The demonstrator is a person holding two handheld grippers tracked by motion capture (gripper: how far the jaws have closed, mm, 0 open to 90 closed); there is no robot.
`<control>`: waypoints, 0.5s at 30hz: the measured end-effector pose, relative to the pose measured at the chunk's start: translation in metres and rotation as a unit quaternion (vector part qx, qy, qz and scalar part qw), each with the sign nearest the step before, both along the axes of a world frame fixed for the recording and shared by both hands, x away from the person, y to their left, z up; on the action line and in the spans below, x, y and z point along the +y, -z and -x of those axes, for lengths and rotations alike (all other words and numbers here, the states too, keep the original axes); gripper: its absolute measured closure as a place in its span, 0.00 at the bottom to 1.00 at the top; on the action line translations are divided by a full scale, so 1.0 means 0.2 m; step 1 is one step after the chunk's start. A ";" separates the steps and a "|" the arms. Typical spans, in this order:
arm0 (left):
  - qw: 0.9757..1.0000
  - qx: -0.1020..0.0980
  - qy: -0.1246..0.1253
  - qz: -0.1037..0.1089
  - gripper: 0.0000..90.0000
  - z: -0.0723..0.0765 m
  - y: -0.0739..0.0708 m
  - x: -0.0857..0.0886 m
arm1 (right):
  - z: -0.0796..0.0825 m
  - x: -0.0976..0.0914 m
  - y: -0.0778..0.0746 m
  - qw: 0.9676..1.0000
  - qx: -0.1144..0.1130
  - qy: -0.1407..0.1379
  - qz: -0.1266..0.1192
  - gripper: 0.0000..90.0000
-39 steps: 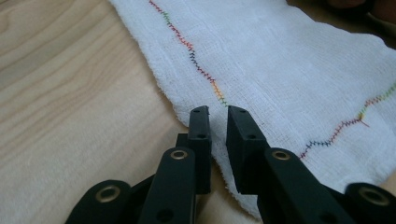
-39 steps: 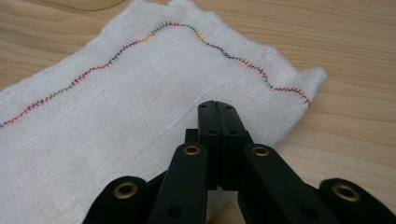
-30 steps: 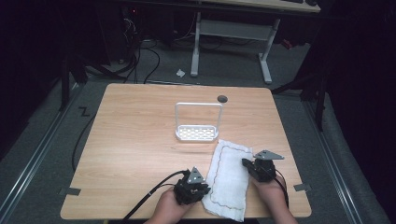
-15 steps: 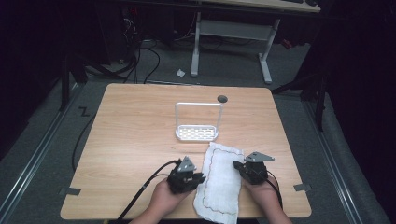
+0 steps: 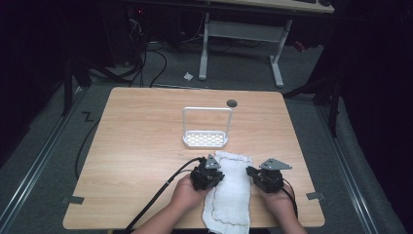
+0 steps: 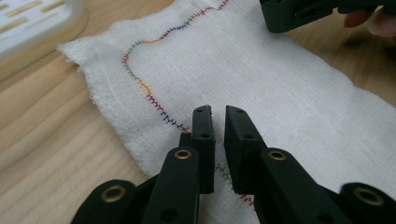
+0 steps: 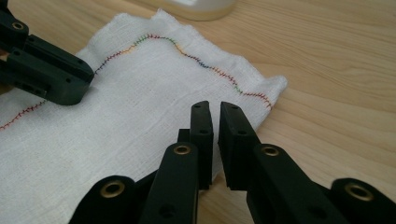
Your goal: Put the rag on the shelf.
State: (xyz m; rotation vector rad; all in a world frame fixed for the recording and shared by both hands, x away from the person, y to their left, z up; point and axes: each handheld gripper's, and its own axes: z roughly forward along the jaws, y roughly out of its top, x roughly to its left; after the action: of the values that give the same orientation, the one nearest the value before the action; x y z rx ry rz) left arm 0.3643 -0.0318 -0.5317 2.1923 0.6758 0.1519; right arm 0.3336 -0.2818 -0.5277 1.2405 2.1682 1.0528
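Observation:
A white cloth [image 5: 231,187] with a multicoloured stitched border lies flat near the table's front edge, between my two grippers. My left gripper [image 5: 218,176] rests at the cloth's left edge. In the left gripper view its jaws [image 6: 218,112] stand over the stitched border of the cloth [image 6: 280,79], shut to a thin slit with nothing seen between them. My right gripper [image 5: 250,171] sits at the cloth's right edge. In the right gripper view its jaws [image 7: 214,108] hover over the cloth [image 7: 116,112] near its corner, also shut to a slit.
A white perforated tray with a tall wire handle [image 5: 205,139] stands just beyond the cloth, mid-table. A small dark round spot [image 5: 232,103] marks the wooden table [image 5: 146,146] near its far edge. Black cables trail off the front left.
Both grippers have moved forward along the cloth's sides, and the cloth has shifted a little to the left.

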 end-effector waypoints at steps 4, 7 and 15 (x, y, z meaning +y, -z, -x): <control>1.000 -0.005 -0.012 0.001 0.93 0.07 0.01 0.09 | 0.02 0.09 0.00 0.999 0.004 -0.029 0.016 0.94; 1.000 -0.017 -0.023 -0.002 0.93 0.13 0.01 0.18 | 0.01 0.20 0.02 0.998 0.018 -0.052 0.021 0.94; 0.998 -0.036 -0.043 -0.028 0.92 0.14 0.00 0.38 | -0.01 0.46 0.02 0.995 0.013 -0.093 0.028 0.92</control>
State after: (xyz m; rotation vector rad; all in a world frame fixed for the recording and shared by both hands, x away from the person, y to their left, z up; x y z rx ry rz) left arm 0.3369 0.0444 -0.5318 2.2009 0.7345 0.2961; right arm 0.3351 -0.1903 -0.5323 1.0494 2.3526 1.0442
